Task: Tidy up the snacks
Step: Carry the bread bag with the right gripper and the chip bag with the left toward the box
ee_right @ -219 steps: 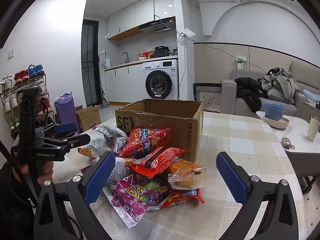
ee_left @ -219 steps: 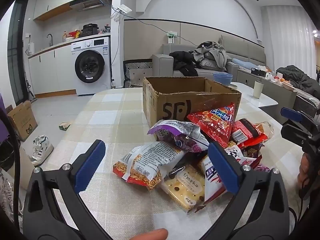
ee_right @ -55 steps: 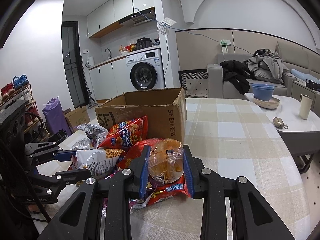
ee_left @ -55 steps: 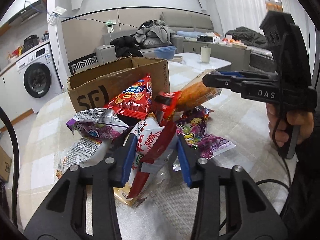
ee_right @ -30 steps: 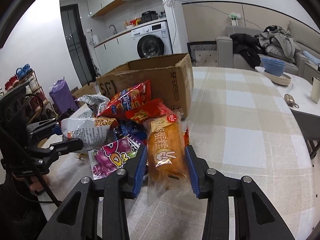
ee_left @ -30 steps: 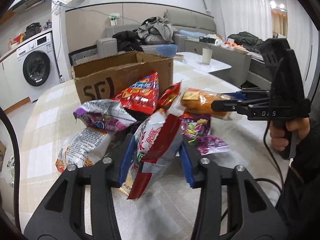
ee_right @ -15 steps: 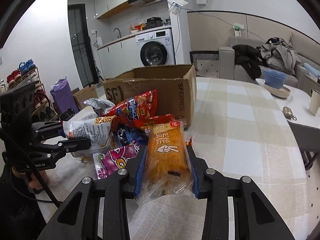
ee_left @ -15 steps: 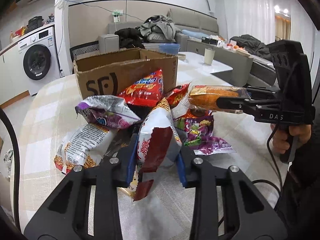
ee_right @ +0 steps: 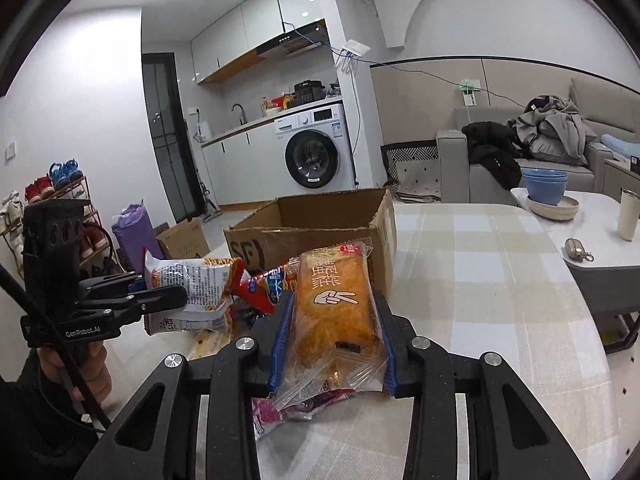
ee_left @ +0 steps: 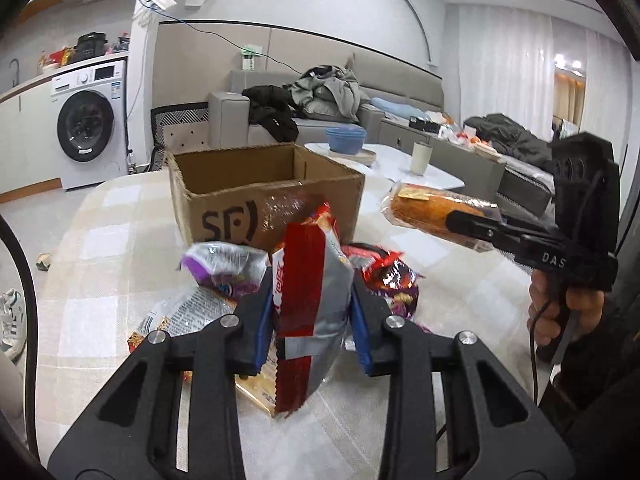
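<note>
Between the right jaws, bread packet points boxward

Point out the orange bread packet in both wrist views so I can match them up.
Left wrist: bread packet right of centre, sticking out sideways from the right gripper, level with the box top.
Right wrist: bread packet centre, upright, clamped in the right gripper.
Shared landmark: cardboard box, behind the packet in both.
</note>
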Available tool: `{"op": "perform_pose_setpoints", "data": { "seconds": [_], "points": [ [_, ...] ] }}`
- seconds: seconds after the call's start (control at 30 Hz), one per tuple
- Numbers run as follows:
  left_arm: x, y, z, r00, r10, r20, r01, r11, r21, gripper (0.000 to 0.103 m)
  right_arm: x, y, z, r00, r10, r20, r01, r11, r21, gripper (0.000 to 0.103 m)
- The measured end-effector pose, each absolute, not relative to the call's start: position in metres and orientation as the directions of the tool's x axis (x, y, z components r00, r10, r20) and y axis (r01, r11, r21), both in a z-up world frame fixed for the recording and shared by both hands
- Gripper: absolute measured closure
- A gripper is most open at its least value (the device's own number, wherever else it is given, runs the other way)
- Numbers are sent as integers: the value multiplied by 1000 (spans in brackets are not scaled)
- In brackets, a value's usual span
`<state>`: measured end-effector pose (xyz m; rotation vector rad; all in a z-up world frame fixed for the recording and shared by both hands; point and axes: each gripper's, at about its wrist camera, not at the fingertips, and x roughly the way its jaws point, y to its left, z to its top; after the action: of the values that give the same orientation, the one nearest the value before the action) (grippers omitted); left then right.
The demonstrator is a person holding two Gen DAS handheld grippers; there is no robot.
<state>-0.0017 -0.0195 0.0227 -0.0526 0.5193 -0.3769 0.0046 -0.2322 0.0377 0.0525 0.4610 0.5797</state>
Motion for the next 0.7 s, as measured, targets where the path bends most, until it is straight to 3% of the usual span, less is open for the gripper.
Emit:
{"op": "perform_pose_setpoints", "data": {
  "seconds": [0.7],
  "points": [
    [-32, 9, 56, 830, -383, -405, 331, 923, -194, 75, 6, -232, 62, 771, 555, -313, -520, 832, 194, 66]
  ]
}}
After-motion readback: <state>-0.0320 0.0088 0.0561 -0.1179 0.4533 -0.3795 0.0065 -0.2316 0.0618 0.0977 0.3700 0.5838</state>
